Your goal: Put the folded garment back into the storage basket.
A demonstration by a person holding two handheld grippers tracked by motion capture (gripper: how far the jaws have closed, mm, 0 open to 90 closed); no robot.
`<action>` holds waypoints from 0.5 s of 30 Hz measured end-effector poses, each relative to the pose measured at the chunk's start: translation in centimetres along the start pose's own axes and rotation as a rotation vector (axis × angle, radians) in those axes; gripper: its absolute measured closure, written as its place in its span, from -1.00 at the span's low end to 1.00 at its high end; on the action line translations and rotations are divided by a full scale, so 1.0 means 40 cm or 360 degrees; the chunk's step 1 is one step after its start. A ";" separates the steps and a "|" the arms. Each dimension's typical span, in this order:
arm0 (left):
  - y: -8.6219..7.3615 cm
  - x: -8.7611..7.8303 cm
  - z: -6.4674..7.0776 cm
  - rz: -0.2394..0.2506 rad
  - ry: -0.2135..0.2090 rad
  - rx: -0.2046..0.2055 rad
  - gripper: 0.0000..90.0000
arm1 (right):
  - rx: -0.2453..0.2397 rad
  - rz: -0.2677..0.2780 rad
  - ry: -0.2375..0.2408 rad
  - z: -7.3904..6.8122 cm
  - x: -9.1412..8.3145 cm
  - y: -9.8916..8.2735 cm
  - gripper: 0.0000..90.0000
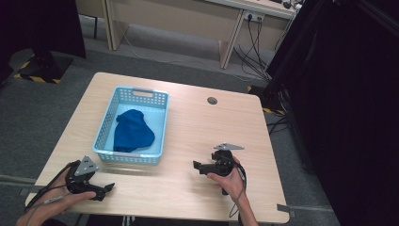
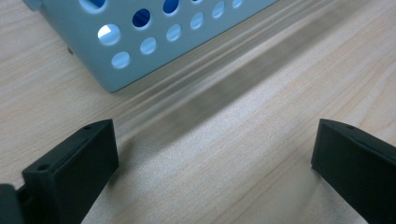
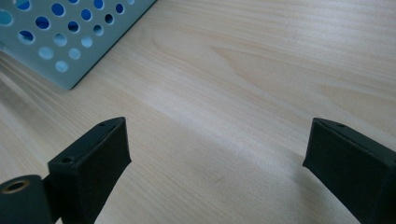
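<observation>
Item 1. Left tool (image 1: pixel 109 187): nearest the camera, at the near-left edge of the counter (image 1: pixel 202 132), held in a hand. Its jaws stand wide apart and released, with bare wood between them in the left gripper view (image 2: pixel 215 154). Nothing is held.

Item 2. Right tool (image 1: pixel 195 165): near-right of the counter's middle, held in a hand and pointing left towards the basket. Its jaws are likewise spread and empty in the right gripper view (image 3: pixel 217 158).

Item 3. Blue cloth (image 1: pixel 132 131): a deep blue fabric, crumpled into a soft heap, no folds squared. It lies inside the basket, on its floor, towards the near half. Its long axis runs near to far, along the basket's length. From the left tool it lies ahead and slightly to the right, beyond the basket's near wall; from the right tool it lies to the left and a little farther off. The left tool appears the nearer, though either would have to rise over the rim to reach the cloth.

Item 4. Basket (image 1: pixel 107 117): pale blue plastic, rectangular, walls perforated with round holes, handle slot in the far wall. It stands on the left half of the counter. Its near corner shows in both gripper views (image 2: pixel 112 70) (image 3: pixel 70 65), just beyond the jaws.
</observation>
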State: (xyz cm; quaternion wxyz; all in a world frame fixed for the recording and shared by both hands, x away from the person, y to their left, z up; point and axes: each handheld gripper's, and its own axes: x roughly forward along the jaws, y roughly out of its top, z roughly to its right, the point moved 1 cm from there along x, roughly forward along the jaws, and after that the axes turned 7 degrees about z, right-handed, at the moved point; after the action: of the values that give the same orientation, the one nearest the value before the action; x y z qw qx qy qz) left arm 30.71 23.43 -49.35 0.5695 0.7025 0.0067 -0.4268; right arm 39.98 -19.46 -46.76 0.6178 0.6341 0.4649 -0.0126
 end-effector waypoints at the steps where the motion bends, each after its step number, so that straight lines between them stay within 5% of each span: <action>1: 0.000 0.000 0.000 0.0000 0.0000 0.0000 -1.00 | 0.0001 -0.0001 0.0001 0.001 -0.001 -0.002 -0.84; 15: 0.000 0.000 0.000 0.0000 0.0001 -0.0001 -1.00 | 0.0010 -0.0006 -0.0018 0.007 -0.015 -0.019 -0.84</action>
State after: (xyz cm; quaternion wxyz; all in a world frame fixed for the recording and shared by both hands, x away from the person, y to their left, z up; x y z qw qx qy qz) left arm 30.70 23.43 -49.35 0.5696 0.7025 0.0071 -0.4266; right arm 39.34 -20.16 -47.05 0.6184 0.6350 0.4625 -0.0188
